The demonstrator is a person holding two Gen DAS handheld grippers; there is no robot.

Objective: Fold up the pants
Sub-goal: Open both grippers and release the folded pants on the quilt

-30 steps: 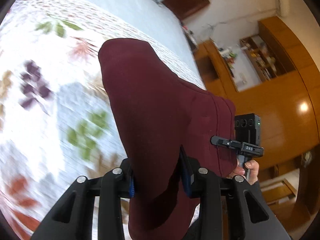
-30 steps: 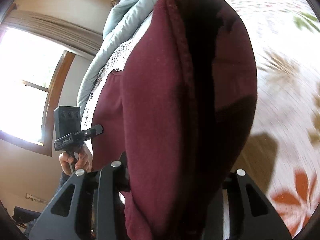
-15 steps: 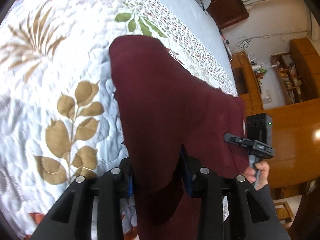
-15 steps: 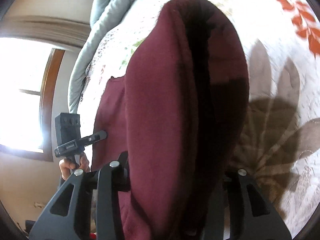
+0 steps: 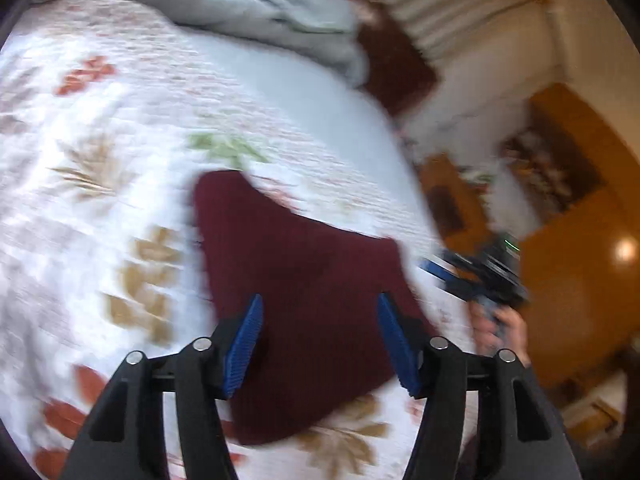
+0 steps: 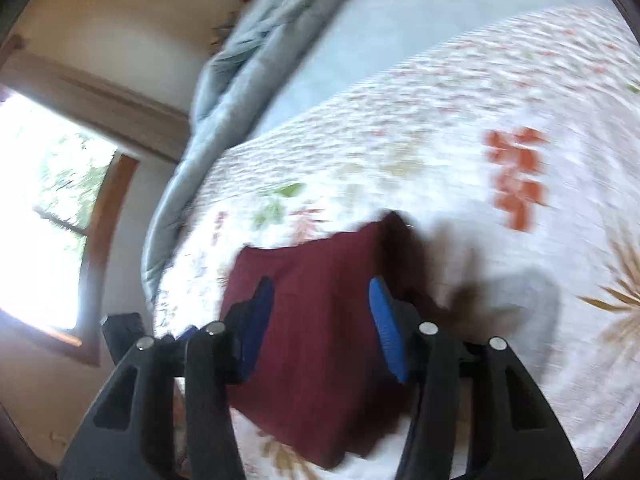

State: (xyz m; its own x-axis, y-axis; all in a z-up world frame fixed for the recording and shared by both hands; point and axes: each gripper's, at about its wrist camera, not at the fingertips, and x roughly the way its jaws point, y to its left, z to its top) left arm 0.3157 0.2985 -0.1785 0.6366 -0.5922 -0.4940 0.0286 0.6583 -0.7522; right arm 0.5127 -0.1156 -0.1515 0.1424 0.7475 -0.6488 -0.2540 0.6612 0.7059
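Leaf-print quilted bedspread, rumpled grey duvet, bright wood-framed window, orange wooden cabinets (all motion-blurred).

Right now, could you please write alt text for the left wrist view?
Folded maroon pants lie on a leaf-patterned quilt, seen between the blue pads of the opening left tool, which no longer touch them. The picture is motion-blurred.

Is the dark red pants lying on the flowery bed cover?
Yes, the dark red pants lie folded on the flowery bed cover, below the open blue pads.
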